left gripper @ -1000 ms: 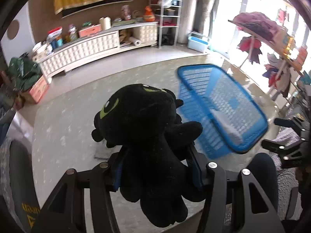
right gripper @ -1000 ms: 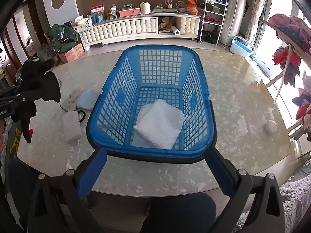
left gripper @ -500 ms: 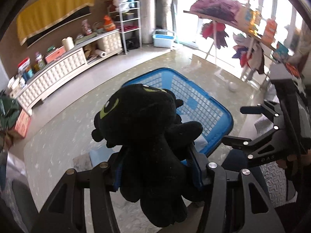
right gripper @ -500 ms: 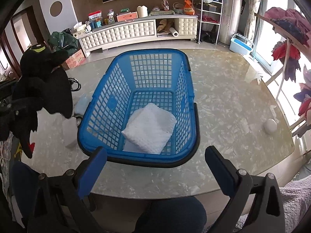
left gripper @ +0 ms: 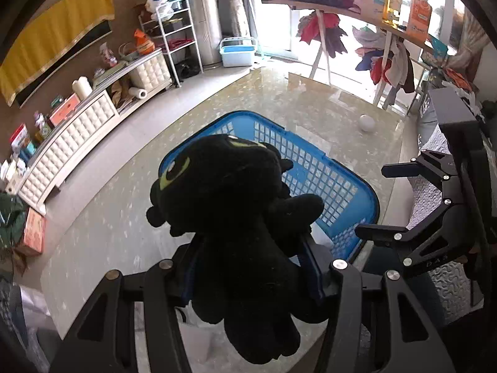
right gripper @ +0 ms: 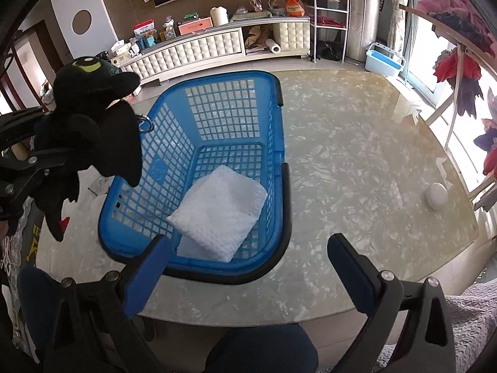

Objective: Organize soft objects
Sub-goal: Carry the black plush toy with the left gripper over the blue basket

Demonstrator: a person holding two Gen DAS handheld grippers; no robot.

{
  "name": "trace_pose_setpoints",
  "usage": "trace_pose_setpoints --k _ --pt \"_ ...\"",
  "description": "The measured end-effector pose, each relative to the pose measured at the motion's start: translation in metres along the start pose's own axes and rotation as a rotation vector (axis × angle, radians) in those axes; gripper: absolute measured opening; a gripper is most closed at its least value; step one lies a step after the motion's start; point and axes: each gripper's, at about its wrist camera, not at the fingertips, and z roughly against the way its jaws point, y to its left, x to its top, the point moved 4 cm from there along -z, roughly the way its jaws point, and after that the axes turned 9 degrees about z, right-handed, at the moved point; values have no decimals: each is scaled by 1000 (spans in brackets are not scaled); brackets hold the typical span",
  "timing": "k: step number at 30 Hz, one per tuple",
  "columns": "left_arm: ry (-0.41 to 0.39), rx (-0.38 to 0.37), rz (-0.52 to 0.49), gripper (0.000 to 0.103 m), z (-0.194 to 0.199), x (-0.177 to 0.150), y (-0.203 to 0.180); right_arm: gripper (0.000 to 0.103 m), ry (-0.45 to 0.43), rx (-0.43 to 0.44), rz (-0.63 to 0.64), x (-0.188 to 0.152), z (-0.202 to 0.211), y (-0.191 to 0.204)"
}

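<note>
My left gripper [left gripper: 251,258] is shut on a black plush dragon [left gripper: 236,217] with yellow-green eyes and holds it in the air beside the left wall of the blue mesh basket [left gripper: 341,186]. In the right wrist view the plush [right gripper: 90,124] hangs at the left edge of the basket [right gripper: 198,118], which holds a folded white waffle cloth [right gripper: 220,214]. My right gripper [right gripper: 245,245] is open and empty, low over the basket's near rim; it also shows in the left wrist view [left gripper: 435,227].
The basket stands on a marbled glass table [right gripper: 357,155]. A small white ball [right gripper: 436,195] lies near the table's right edge. A white cabinet [right gripper: 202,49] with clutter runs along the far wall. A clothes rack [left gripper: 357,9] stands by the window.
My left gripper has swung right with the plush, bringing it up against the basket's left side. The right gripper has drifted right, so the basket sits further left in its view.
</note>
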Motion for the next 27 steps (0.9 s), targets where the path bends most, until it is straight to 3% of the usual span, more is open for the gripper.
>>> trace_pose_setpoints --k 11,27 --pt "5 -8 -97 53 -35 19 -3 101 -15 10 -34 3 -7 -12" --pt "60 9 -238 53 -91 31 -6 101 -7 -54 -54 7 -15 -23"
